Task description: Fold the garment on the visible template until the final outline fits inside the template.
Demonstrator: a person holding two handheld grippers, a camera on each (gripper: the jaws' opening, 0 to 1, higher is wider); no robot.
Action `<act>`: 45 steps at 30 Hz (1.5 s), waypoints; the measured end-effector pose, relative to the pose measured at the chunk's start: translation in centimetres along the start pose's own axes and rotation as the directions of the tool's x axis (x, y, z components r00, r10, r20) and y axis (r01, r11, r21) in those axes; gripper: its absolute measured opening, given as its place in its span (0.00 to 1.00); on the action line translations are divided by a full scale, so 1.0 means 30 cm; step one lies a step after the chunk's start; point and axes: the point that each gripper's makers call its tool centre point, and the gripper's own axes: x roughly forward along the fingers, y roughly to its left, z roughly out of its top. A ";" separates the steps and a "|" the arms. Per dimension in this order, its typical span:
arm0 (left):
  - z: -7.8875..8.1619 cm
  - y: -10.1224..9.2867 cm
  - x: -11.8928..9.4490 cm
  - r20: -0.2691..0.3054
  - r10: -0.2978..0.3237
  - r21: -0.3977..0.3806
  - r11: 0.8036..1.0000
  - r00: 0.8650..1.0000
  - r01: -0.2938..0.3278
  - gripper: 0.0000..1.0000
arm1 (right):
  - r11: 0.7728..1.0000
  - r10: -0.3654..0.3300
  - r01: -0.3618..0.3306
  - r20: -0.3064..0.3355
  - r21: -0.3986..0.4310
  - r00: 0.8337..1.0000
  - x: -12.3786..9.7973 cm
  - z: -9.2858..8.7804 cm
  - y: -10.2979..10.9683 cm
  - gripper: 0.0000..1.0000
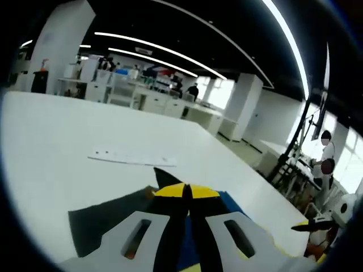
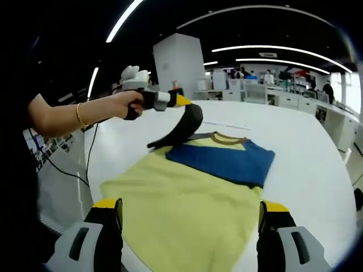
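On the white counter the yellow-and-blue garment lies mostly flat, with only its dark sleeve lifted, grasped by the left gripper's clenched fingers, while the right gripper is held released, so the folding is judged barely begun.

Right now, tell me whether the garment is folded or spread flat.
Partly folded. The garment lies yellow on the white table, blue part doubled over it, while the left gripper, shut, lifts a dark sleeve.
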 end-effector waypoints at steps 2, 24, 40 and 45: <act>-0.004 -0.019 0.013 0.001 -0.008 -0.010 1.000 1.000 0.008 0.00 | 1.000 -0.003 0.003 -0.001 0.003 1.000 -0.002 -0.003 -0.003 0.99; -0.062 -0.253 0.145 -0.043 -0.141 0.045 0.989 0.989 0.143 0.00 | 0.999 -0.015 0.016 -0.013 0.030 1.000 -0.002 -0.033 -0.023 0.99; -0.176 -0.412 0.222 -0.110 -0.242 0.046 0.968 0.964 0.248 0.00 | 0.998 -0.036 0.037 -0.023 0.055 0.999 -0.018 -0.063 -0.045 0.99; -0.217 -0.427 0.247 -0.139 -0.242 0.024 0.968 0.960 0.248 0.00 | 0.998 -0.035 0.037 -0.022 0.057 0.999 -0.017 -0.060 -0.044 0.99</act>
